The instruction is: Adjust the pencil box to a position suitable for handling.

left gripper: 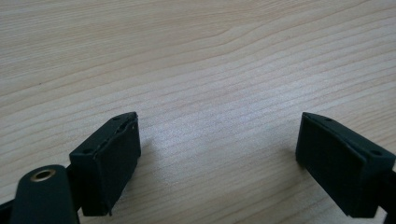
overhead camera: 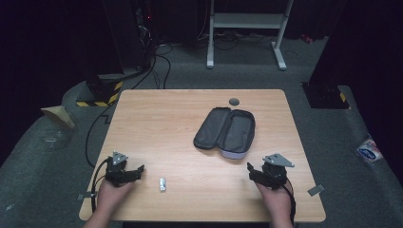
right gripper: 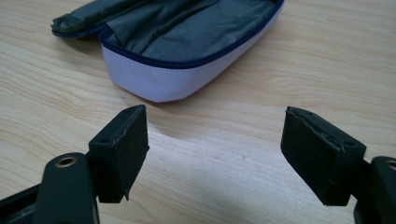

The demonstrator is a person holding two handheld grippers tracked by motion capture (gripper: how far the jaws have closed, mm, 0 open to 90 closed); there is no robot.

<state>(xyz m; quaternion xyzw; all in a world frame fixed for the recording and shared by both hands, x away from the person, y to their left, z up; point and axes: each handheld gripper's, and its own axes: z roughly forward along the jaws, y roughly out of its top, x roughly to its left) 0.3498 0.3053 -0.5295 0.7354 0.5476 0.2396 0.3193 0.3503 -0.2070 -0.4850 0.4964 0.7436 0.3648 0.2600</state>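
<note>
A: What lies on the light wooden table (overhead camera: 157,118) with the pale grain?

B: The landmark is the soft fabric pencil case with a dark grey lining, a blue zip and a pale lilac outer shell (overhead camera: 225,130). It lies unzipped and spread open, right of the table's middle and toward the far edge. In the right gripper view the same case (right gripper: 187,42) shows its lilac side wall and the blue zip line along the rim, with the flap folded out flat to the left.

A: Anything else near the case?

B: A small round grey disc (overhead camera: 234,101) sits just beyond the case, close to the far edge. A small white cylinder-like item (overhead camera: 162,184) lies well apart from the case, toward the near edge and to its left; it is too small to identify.

A: And the grippers?

B: The black left gripper (overhead camera: 134,172) is held in the person's left hand (overhead camera: 112,192), far left of the case near the front edge, just left of the white item. In its own view the left gripper (left gripper: 219,154) has its jaws spread wide over bare wood, holding nothing.

A: The right one?

B: The black right gripper (overhead camera: 254,172), in the right hand (overhead camera: 275,199), is near the case, on its near side and slightly right. Its own view shows the gripper (right gripper: 215,144) with jaws wide apart and empty, the case lying a short way ahead of them, not touching.
</note>
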